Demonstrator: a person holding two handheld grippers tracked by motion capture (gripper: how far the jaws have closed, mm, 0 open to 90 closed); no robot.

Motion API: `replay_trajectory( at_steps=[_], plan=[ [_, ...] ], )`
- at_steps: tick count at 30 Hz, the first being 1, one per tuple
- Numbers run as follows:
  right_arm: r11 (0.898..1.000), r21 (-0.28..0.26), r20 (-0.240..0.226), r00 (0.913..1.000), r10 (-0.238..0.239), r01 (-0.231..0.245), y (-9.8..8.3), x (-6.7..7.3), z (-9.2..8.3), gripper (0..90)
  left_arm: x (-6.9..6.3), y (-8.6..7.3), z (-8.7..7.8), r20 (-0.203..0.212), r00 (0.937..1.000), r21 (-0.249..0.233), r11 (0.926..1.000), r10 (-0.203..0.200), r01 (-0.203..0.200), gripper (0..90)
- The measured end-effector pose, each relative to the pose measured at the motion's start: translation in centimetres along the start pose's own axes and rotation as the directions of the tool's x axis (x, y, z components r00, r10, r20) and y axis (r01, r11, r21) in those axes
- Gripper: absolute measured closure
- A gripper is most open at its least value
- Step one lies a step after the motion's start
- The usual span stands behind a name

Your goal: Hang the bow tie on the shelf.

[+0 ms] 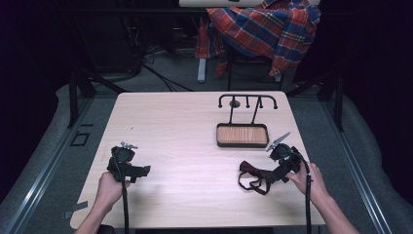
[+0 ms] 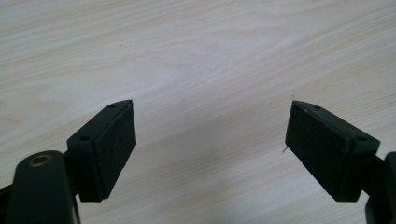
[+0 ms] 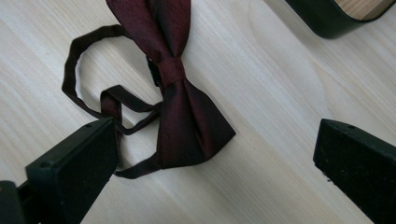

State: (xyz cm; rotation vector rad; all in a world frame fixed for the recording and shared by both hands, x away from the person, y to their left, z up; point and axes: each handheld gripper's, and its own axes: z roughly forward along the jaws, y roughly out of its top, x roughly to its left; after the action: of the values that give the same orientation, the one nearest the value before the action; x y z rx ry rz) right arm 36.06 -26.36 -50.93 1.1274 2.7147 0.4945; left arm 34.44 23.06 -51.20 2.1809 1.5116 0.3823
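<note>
The left black two-jaw gripper sits low over the near left part of the pale wooden table, and its jaws are spread wide apart with nothing between them. In the left gripper view, bare wood shows between the two black pads. The person's left hand wraps around its handle, and the forearm comes up from the bottom edge. A black cable trails down from it toward the person.

The right black two-jaw gripper is at the near right part of the table. Its jaws are also spread wide, holding nothing. The person's right hand grips it from behind, and the gripper tilts down and to the left, toward the dark red bow tie. A grey three-cornered plate sticks up on top of it.

There is one bow tie. It lies flat on the table just in front of the right gripper. In the right gripper view, its thin dark strap curls in loops beside the bow, and the strap's end is close to one jaw.

There is one black tray with a wooden floor farther back, with a black metal hanging rack standing up from it. There is one red and blue checked shirt draped over a chair beyond the table.
</note>
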Motion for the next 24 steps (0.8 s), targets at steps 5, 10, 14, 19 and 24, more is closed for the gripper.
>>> replay_trajectory(
  at_steps=[5,10,14,19,24],
  plan=[
    [0.999,0.029,-0.005,0.9997,-0.026,0.026,0.6,0.3,0.9,0.7,0.1,-0.1,0.0,-0.002,1.0000,0.004,1.0000,0.001,-0.001,16.5],
    [0.999,0.026,-0.010,0.9989,-0.047,0.047,0.9,1.0,1.5,9.4,0.2,-0.2,-0.1,-0.002,1.0000,-0.003,1.0000,-0.001,0.001,16.3],
    [0.997,0.045,0.000,0.9979,-0.065,0.065,1.2,1.1,1.8,15.7,0.2,-0.1,0.1,-0.001,1.0000,0.006,1.0000,-0.002,0.002,16.4],
    [0.993,0.098,-0.011,0.9973,-0.073,0.074,1.0,1.0,2.6,32.9,0.3,-0.2,0.0,0.001,1.0000,0.009,1.0000,0.000,0.000,16.2],
    [0.992,0.103,-0.010,0.9971,-0.076,0.076,1.0,1.0,2.9,44.9,0.5,-0.5,-0.2,-0.006,0.9999,0.005,0.9999,-0.013,0.013,16.5]
  ],
)
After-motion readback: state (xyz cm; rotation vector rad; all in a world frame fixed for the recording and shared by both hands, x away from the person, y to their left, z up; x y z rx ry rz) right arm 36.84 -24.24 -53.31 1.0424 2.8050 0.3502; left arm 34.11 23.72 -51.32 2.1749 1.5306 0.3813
